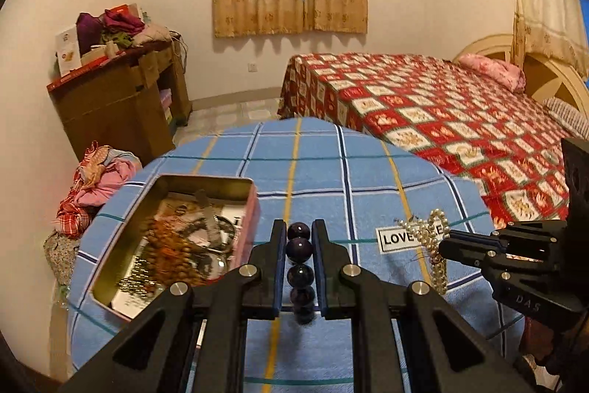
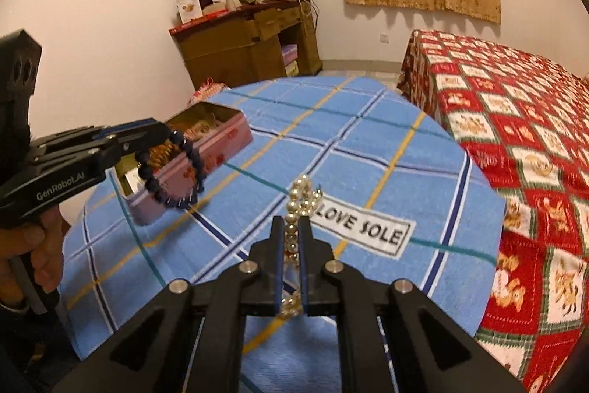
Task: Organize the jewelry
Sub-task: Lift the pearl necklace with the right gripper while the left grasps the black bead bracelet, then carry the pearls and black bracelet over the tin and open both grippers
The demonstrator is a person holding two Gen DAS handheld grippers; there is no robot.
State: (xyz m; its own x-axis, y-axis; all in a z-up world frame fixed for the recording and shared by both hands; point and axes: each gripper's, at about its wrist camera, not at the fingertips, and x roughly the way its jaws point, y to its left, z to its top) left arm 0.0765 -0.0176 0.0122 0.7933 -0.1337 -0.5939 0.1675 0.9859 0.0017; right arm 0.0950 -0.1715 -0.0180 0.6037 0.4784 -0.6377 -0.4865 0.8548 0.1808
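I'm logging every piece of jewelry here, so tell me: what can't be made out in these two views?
- Tin contents: left wrist view shows a tangled, blurred heap; pieces can't be counted.
- Pearl piece: right wrist view, its lower part is pinched between the right gripper fingers.
- Dark bead bracelet: left gripper covers part.

Both are angled downward: the left hand-held gripper (image 1: pixel 299 227) is clamped shut on beads, the right hand-held gripper (image 2: pixel 293 223) likewise.
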